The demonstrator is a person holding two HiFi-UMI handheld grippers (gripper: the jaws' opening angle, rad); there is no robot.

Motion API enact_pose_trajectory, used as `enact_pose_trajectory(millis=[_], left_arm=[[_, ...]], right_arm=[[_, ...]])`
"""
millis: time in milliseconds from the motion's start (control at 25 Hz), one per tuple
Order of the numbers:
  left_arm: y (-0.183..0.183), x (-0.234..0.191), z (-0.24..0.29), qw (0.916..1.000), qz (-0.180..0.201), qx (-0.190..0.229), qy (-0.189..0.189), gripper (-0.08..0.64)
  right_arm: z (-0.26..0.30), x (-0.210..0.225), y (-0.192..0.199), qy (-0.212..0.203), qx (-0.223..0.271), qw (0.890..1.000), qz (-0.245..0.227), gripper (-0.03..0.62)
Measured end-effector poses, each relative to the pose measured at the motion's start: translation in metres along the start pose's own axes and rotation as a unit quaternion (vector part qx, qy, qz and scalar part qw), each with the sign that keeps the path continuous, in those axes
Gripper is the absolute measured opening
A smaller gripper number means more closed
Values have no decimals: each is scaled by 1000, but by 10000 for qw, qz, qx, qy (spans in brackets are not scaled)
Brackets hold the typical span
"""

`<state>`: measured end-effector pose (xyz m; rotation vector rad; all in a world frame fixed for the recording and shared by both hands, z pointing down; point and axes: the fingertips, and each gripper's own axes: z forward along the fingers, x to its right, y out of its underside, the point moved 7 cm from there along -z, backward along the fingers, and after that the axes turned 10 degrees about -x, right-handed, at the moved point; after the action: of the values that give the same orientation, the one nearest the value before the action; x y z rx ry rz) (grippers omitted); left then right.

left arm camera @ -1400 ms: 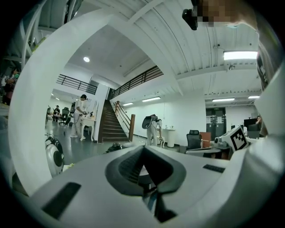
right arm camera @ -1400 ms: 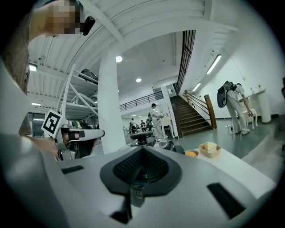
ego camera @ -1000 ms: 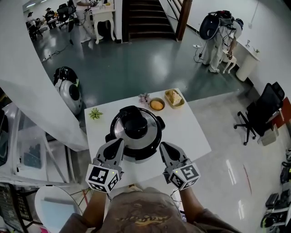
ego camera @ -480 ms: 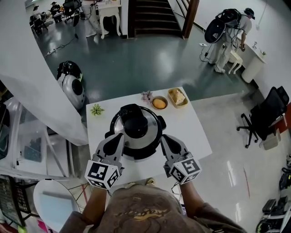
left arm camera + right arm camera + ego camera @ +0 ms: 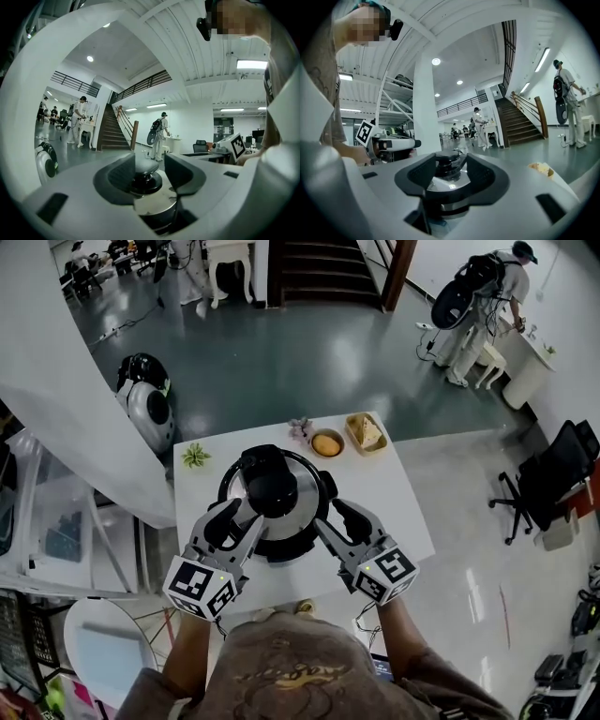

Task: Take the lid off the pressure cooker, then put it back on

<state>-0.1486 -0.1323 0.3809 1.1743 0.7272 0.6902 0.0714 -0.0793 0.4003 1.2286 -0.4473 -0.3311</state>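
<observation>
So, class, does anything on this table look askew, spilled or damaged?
Nothing stands out. The lid sits level on the pressure cooker, the bowl and tray beyond it stand upright, and nothing has spilled on the table.

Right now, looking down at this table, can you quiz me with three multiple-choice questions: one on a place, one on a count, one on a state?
1. Where on the table does the small green plant stand?
A) far left corner
B) near right corner
C) dead centre

2. How many dishes of food stand behind the pressure cooker?
A) none
B) two
C) four

3. What state is the lid in?
A) lying on the floor
B) held in the air
C) seated on the cooker

Answers:
1 A: the plant sits at the far left corner in the head view.
2 B: an orange-filled bowl and a yellow dish stand there.
3 C: the lid rests flat on the cooker.
</observation>
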Motion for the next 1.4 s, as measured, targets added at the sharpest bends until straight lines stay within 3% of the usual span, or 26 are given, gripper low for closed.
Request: enact_pose_trajectory(millis=[120, 320, 800, 1160, 1400], left_arm=[[-1, 0, 2, 9997, 236, -32, 95, 247], [0, -5, 8, 9979, 574, -253, 179, 282], [11, -22, 36, 9910, 1040, -705, 465, 273], [14, -34, 57, 9832, 1319, -1034, 724, 275], [13, -36, 65, 9776, 1452, -1208, 933, 275]], right_arm=[[6, 3, 0, -271, -73, 9995, -106, 254], [19, 6, -6, -664, -253, 9964, -469, 308], [66, 19, -14, -1263, -688, 9832, -1124, 311], [101, 19, -15, -1774, -1236, 9594, -1812, 311], [110, 20, -18, -1974, -1300, 9526, -1918, 314]])
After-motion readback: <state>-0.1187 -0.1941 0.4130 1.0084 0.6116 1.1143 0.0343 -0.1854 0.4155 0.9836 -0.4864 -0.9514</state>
